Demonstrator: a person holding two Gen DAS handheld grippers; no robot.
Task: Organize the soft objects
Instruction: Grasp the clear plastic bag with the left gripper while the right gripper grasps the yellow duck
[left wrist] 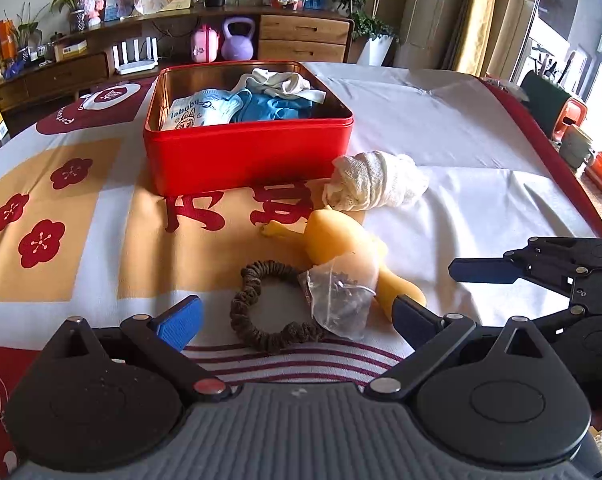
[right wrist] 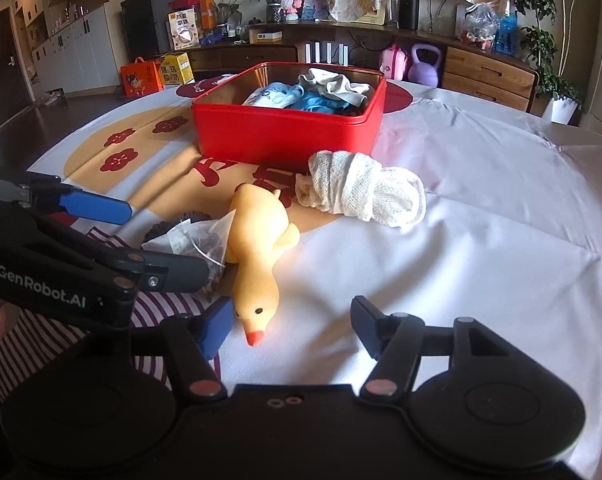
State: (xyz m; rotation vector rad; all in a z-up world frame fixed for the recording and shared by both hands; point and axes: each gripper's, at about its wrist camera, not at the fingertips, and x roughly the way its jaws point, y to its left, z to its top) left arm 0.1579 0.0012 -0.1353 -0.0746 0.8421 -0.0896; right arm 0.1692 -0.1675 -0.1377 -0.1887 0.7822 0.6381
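Living-room table under a festive printed cloth (left wrist: 461, 128), both claws hovering low.

Left gripper (left wrist: 297, 316) spread wide around the brown scrunchie (left wrist: 261, 304) and tea bag (left wrist: 337, 300), pinching nothing. Right gripper (right wrist: 291, 326) half-spread over the rubber duck (right wrist: 257, 248), beak between the jaws, pads not pressing. Probably lined up for separate pickups. Beyond: rolled white mesh cloth (right wrist: 361, 192), then red tin (right wrist: 285, 136) already holding folded fabrics.
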